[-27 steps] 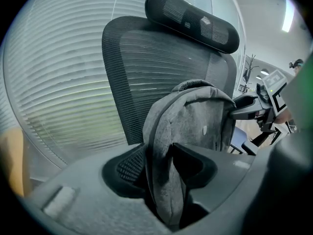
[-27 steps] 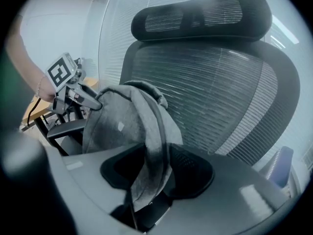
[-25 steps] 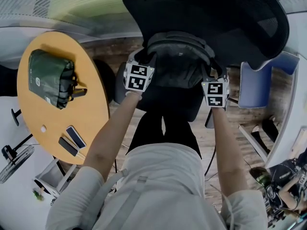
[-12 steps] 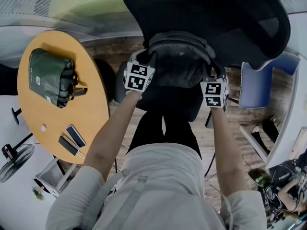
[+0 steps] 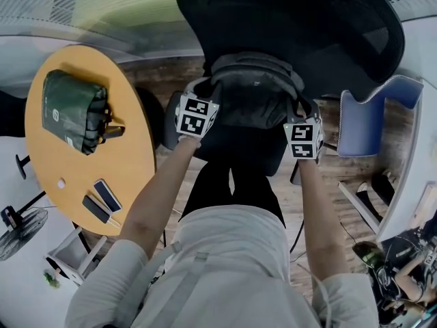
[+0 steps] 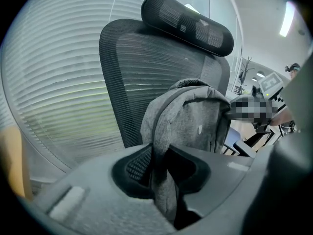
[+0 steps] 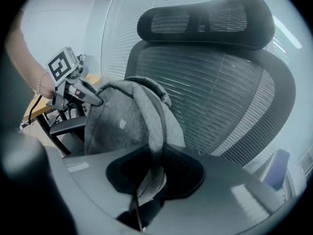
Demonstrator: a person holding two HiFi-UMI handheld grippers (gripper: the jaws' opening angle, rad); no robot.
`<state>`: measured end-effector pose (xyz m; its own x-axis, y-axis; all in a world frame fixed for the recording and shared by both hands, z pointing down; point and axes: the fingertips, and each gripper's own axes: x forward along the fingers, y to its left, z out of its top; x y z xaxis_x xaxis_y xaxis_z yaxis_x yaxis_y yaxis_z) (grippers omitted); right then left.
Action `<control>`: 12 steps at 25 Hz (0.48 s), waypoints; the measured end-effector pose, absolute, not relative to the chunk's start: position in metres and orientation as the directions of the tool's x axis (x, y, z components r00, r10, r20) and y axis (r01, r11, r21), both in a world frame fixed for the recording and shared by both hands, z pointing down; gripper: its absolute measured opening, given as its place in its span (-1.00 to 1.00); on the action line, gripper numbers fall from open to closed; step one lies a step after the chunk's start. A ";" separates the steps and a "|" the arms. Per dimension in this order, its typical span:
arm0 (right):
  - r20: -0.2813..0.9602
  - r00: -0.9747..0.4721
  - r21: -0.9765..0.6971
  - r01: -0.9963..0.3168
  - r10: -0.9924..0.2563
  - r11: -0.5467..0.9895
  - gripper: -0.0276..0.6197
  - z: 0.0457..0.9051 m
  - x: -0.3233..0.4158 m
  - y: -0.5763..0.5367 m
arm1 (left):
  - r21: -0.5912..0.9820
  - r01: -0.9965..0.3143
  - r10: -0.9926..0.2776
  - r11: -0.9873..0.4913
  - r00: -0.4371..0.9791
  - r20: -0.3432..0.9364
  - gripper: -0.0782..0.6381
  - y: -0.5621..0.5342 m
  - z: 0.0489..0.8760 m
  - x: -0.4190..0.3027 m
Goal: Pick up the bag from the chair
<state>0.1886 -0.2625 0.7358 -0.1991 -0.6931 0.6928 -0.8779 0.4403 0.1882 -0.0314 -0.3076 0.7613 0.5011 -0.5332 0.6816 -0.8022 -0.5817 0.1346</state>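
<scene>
Up at twelve o'clock in the head view, the gray bag [image 5: 254,98] is on the black chair [image 5: 307,26]. The left gripper [image 6: 162,173] pinches its left strap [image 6: 164,199] at nine o'clock. The right gripper [image 7: 152,173] pinches its right strap [image 7: 155,146] at three o'clock.

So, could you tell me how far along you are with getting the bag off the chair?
Done: both grips are made. The left gripper is shut on one strap of the grey bag, the right gripper on the other. In hand: the lift; the bag stands upright in front of the chair back, and whether it has left the seat is not visible. Left: raising it clear of the chair.
</scene>
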 end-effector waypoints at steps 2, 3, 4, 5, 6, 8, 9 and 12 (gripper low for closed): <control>0.697 -0.196 0.181 -0.883 -0.689 0.434 -0.72 0.735 0.190 -0.258 | 0.137 -0.800 -0.531 -0.584 0.504 0.681 -0.59 -0.304 0.759 -0.031; 0.697 -0.196 0.180 -0.883 -0.690 0.433 -0.72 0.734 0.189 -0.256 | 0.137 -0.799 -0.532 -0.585 0.506 0.679 -0.59 -0.303 0.758 -0.031; 0.695 -0.198 0.180 -0.883 -0.691 0.434 -0.72 0.732 0.188 -0.255 | 0.138 -0.799 -0.533 -0.586 0.508 0.677 -0.59 -0.301 0.756 -0.031; 0.694 -0.200 0.180 -0.882 -0.692 0.436 -0.72 0.730 0.187 -0.254 | 0.138 -0.798 -0.534 -0.586 0.509 0.675 -0.59 -0.299 0.755 -0.032; 0.693 -0.202 0.180 -0.881 -0.692 0.438 -0.72 0.729 0.187 -0.252 | 0.138 -0.798 -0.534 -0.587 0.510 0.674 -0.59 -0.298 0.754 -0.032; 0.686 -0.209 0.181 -0.879 -0.697 0.441 -0.72 0.725 0.185 -0.251 | 0.136 -0.797 -0.535 -0.589 0.511 0.673 -0.59 -0.296 0.753 -0.033; 0.684 -0.211 0.180 -0.879 -0.698 0.442 -0.72 0.724 0.184 -0.251 | 0.135 -0.796 -0.535 -0.590 0.510 0.673 -0.59 -0.295 0.752 -0.033; 0.681 -0.213 0.177 -0.881 -0.701 0.439 -0.73 0.721 0.184 -0.249 | 0.134 -0.795 -0.537 -0.591 0.513 0.670 -0.60 -0.295 0.749 -0.032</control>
<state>0.1840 -0.2494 0.7212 -0.2130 -0.7010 0.6806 -0.8809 0.4392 0.1767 -0.0323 -0.2949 0.7493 0.5125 -0.5373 0.6698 -0.7952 -0.5913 0.1342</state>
